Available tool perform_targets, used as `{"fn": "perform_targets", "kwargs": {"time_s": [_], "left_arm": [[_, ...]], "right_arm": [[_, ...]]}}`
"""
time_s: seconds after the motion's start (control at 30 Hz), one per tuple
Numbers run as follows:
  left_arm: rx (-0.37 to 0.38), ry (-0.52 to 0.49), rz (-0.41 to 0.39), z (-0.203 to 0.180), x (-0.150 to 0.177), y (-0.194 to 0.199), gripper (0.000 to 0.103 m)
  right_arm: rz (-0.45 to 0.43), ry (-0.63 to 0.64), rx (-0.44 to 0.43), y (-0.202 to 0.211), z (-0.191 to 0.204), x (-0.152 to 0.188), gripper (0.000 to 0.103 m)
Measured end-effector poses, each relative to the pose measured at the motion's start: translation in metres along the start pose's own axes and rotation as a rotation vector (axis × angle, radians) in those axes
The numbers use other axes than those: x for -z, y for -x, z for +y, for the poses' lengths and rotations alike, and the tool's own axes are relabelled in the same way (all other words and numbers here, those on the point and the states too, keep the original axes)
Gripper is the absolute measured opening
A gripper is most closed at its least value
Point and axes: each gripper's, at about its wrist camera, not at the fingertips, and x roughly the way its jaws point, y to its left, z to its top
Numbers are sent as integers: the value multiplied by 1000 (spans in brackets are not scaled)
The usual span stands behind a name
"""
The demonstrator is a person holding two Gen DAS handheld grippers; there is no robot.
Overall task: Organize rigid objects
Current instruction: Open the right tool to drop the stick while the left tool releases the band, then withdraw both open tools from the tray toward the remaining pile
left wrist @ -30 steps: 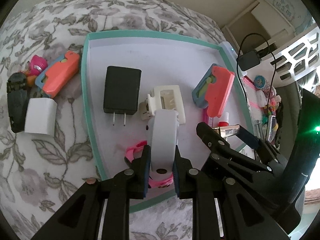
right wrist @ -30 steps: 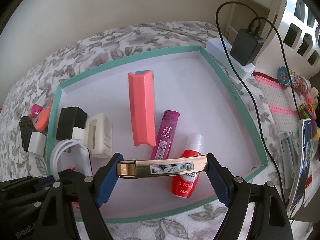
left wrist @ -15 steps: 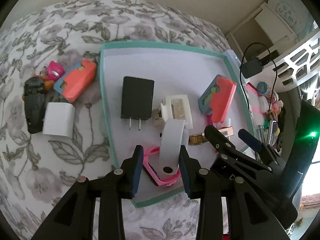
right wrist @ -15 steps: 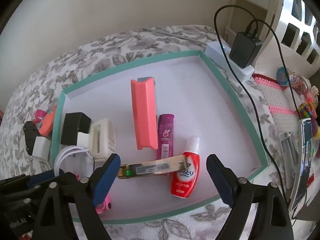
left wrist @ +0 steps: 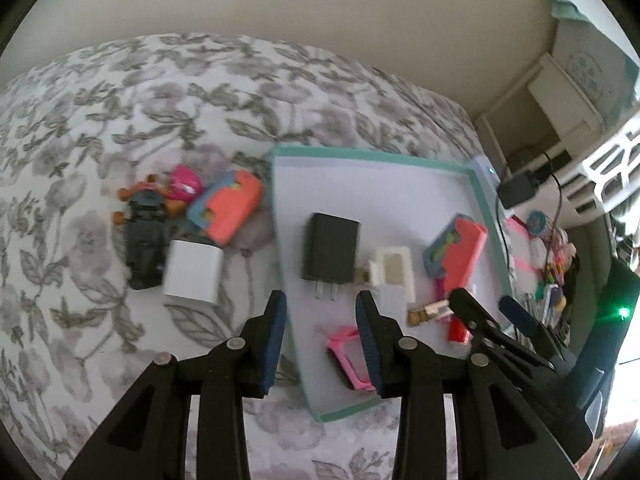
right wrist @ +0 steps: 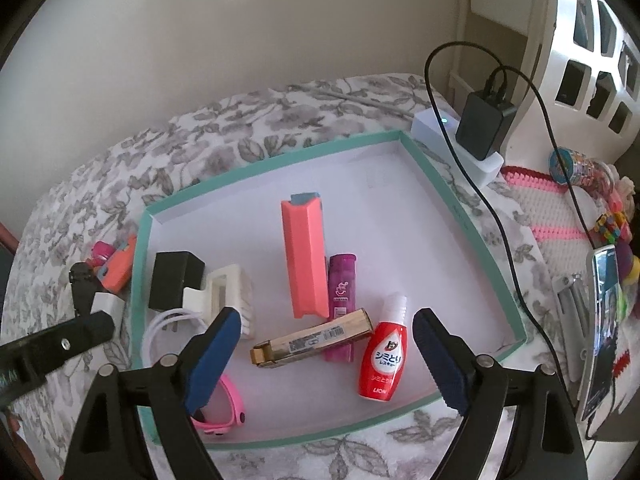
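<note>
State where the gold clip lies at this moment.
In the right wrist view the gold clip lies inside the teal-edged tray, near its front, between the red bottle and the white brush, resting across the purple tube.

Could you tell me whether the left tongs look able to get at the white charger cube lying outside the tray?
Probably yes: the left tongs are open and empty, and the white charger cube lies uncovered on the bedspread, its top clear.
</note>
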Motion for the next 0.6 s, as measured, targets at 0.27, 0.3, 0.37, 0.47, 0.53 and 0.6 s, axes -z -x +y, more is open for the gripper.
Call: {"fn": "perform_targets", "kwargs": {"time_s": [0.27,0.3,0.37,0.47,0.53,0.6], "left_arm": [[-123,87,-32,30,-8,7,47],[-157,90,-36,33,-9,8,48],[-208,87,-38,36,-9,8,56],[-264,80,-39,39,-9,6,66],[-288,66,-36,40,-8,5,72],[-313,53,-38,38,-7,5,80]], "right_arm": [[-2,11,-3,1,4,1,90],[-1,14,-2,1,5,2,90],[0,20,0,1,6,2,90],[-1,27,3,0,8,2,94],[-3,31,12,0,9,3,97],[-4,38,12,0,10,3,98]]}}
